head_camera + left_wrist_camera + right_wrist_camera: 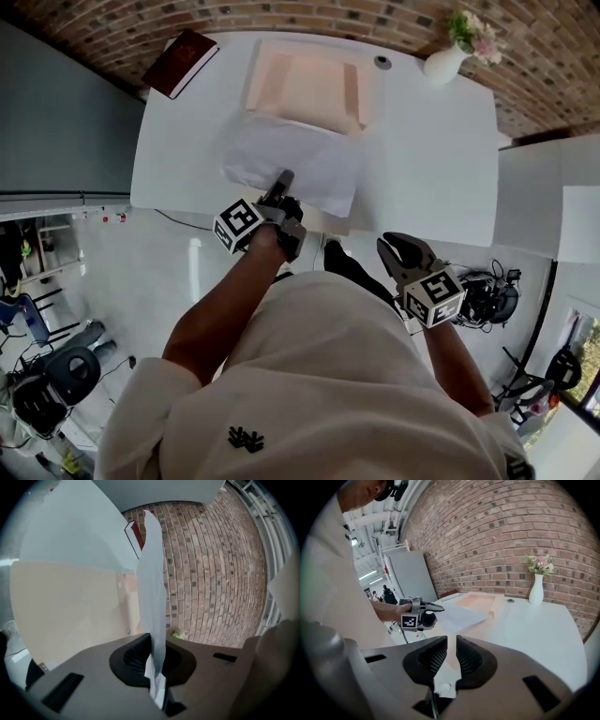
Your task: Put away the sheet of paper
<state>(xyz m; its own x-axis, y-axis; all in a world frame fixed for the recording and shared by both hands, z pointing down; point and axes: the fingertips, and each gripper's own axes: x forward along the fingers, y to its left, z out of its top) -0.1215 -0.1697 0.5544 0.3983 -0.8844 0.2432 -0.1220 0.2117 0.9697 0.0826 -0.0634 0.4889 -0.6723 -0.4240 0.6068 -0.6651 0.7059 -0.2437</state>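
Note:
The white sheet of paper [295,159] hangs over the near part of the white table [431,169], its far edge reaching the pink tray [305,89]. My left gripper [281,183] is shut on the sheet's near edge. In the left gripper view the paper [152,588] rises edge-on from between the closed pads of that gripper [152,660], with the tray [61,606] to the left. My right gripper [398,251] hovers off the table's near edge, close to my body. Its jaws [451,656] stand a narrow gap apart with nothing in them. From there I see the left gripper [436,607], the paper [459,617] and the tray [476,602].
A dark red book [180,61] lies at the table's far left corner. A white vase with flowers [445,61] stands at the far right, with a small round object [382,62] beside the tray. A brick wall [309,19] runs behind the table. Office chairs [56,375] stand on the floor at the left.

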